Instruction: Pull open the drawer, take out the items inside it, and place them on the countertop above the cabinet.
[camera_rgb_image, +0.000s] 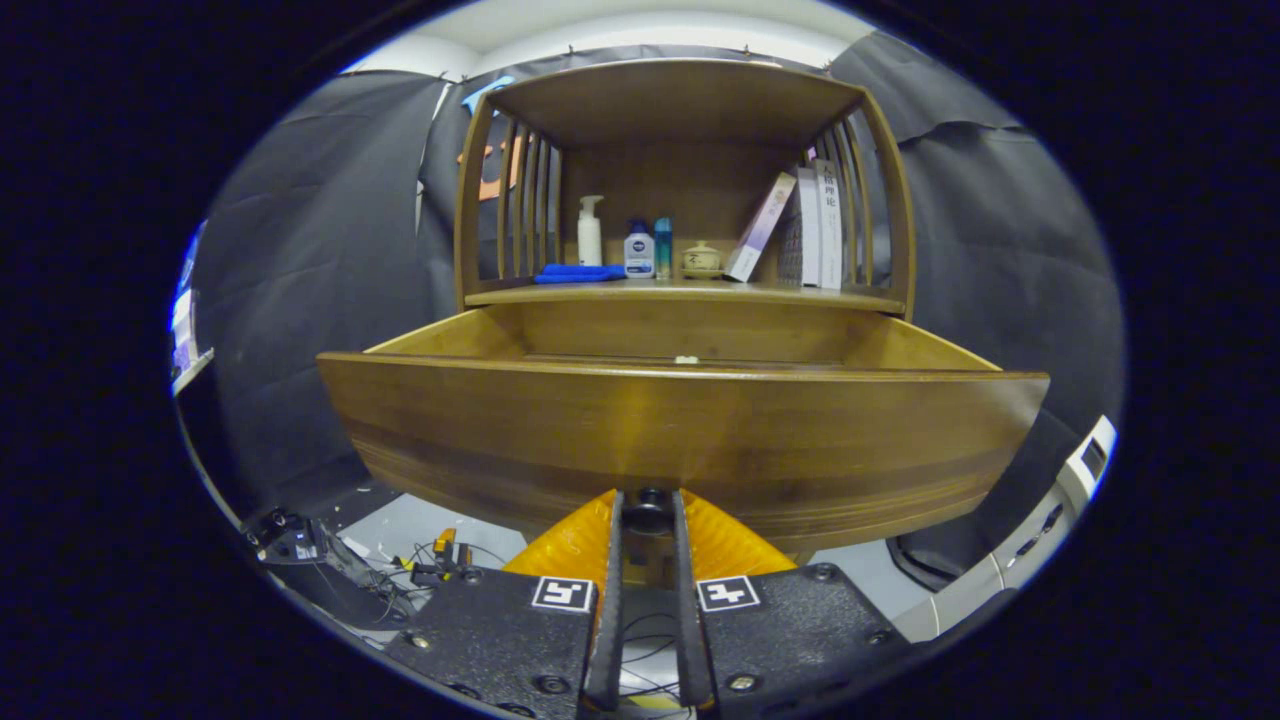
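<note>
The wooden drawer (680, 430) stands pulled out toward me, its broad front panel just beyond my fingers. My gripper (648, 510) is shut on the dark drawer knob (648, 518) at the panel's lower middle, one finger on each side of it. Over the front panel I see the drawer's side walls and back, and a small pale item (686, 358) peeks above the rim; the rest of the inside is hidden. Above it lies the cabinet's countertop (690, 293), a wooden shelf.
On the countertop stand a white pump bottle (590, 230), a blue cloth (580, 272), two small bottles (640, 250), a small lidded pot (701, 259) and leaning books (800, 225). Slatted sides and a wooden roof enclose it. Cables and devices (330, 555) lie on the floor below.
</note>
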